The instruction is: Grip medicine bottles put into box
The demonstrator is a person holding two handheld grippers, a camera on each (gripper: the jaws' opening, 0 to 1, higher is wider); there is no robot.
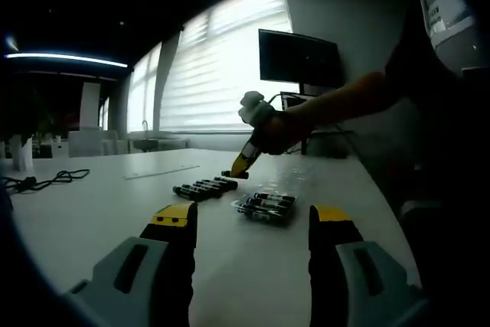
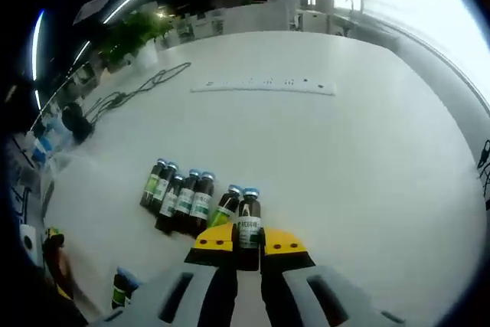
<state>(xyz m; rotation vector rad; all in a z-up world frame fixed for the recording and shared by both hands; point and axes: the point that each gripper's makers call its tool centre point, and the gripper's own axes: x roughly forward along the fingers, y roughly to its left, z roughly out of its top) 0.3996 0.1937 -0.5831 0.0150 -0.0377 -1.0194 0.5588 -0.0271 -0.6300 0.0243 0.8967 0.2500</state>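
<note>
Several dark medicine bottles with blue caps lie side by side on the white table. My right gripper is shut on one bottle at the near end of that row, and another bottle lies against it. In the left gripper view the same row lies ahead. A low clear box holding several bottles sits to its right. A hand holds the right gripper tip-down over a bottle. My left gripper hovers open above the table, nothing between its jaws.
A white power strip lies farther along the table, with black cables to its left. A monitor stands at the table's far end before bright blinds. One more bottle shows at the lower left.
</note>
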